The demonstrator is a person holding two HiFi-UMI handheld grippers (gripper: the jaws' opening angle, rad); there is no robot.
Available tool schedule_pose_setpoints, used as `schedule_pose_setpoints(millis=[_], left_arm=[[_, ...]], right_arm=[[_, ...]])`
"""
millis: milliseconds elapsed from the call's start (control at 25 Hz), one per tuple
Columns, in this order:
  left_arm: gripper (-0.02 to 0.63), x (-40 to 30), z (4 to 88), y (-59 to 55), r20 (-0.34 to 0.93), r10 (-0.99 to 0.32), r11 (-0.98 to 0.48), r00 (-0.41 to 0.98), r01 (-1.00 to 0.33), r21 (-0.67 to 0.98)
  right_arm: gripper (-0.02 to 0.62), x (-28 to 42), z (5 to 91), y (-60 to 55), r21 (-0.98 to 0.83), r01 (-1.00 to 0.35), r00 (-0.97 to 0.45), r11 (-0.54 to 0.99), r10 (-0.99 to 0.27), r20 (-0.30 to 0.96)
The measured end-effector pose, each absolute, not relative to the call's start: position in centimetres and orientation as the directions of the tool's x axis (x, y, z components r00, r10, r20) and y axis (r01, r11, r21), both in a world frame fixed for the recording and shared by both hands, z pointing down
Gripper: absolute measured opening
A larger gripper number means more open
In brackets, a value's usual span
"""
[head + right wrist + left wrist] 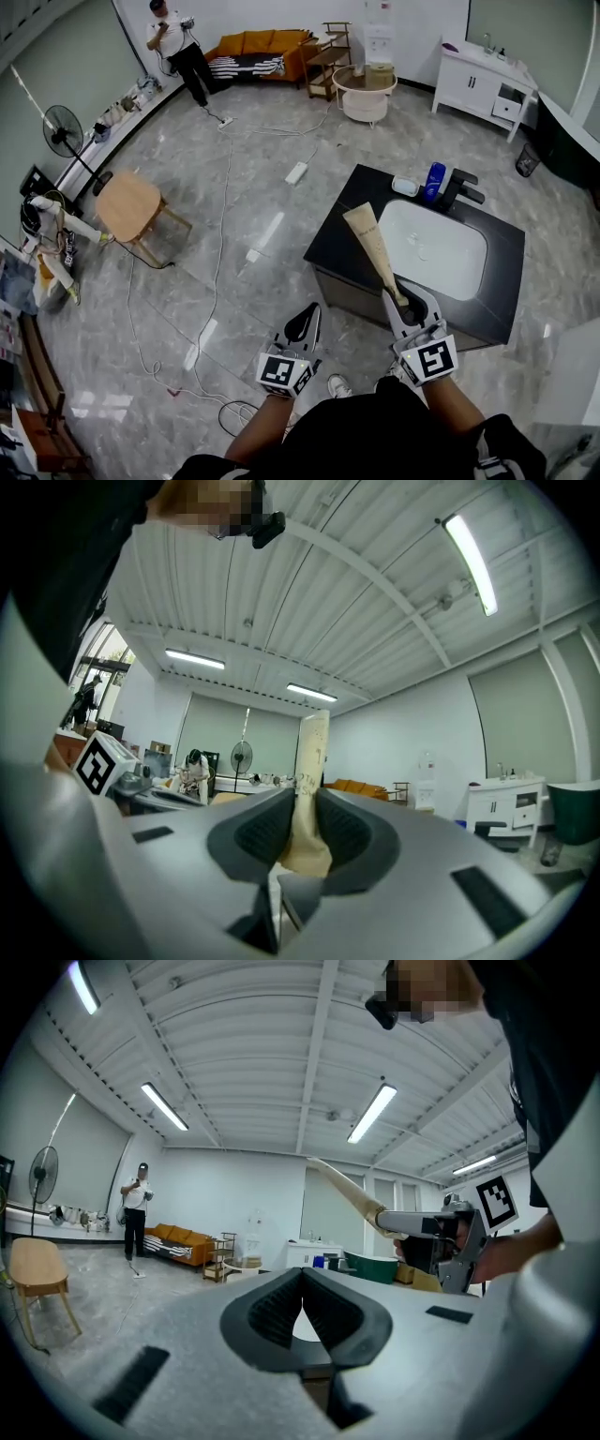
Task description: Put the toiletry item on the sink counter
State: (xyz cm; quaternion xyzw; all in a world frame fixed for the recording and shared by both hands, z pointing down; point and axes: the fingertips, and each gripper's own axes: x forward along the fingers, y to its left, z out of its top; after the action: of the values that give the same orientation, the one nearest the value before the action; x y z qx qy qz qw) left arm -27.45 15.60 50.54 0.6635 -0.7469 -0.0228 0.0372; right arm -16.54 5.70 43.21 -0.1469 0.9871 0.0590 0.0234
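Head view: right gripper (399, 296) clamped on the base of the tube (369, 239), which is tilted up and overlaps the near edge of the counter (336, 242) beside the basin (448, 258). Left gripper (306, 323) jaws together, nothing between. Bottle (434, 181) and dish (405, 187) on the counter by the faucet (461, 187).

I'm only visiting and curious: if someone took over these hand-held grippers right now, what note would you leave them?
Right hand-held gripper: shut on the beige tube, which stands tilted and shows over the sink counter in the head view.
Left hand-held gripper: shut, empty, off the counter's near left corner.
On the counter: a blue bottle and a faucet behind the basin.
Done: tube is in the grip.
Left: set it on the counter and let go.
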Motion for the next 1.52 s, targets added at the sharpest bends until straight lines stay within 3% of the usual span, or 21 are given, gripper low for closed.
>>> schedule_pose_setpoints(millis=[440,1520], left_arm=[[0.009,-21.9,49.3,5.8,-0.002,-0.999,-0.052,0.052,-0.994,0.101],[0.009,-6.1,49.9,-14.4,0.022,-0.938,-0.344,0.347,-0.935,0.091]], right_arm=[[0.078,-8.9,44.2,-2.6,0.167,-0.48,-0.874,0.861,-0.485,-0.013],[0.078,8.9,44.4,-19.0,0.122,-0.726,-0.681,0.677,-0.732,0.009]])
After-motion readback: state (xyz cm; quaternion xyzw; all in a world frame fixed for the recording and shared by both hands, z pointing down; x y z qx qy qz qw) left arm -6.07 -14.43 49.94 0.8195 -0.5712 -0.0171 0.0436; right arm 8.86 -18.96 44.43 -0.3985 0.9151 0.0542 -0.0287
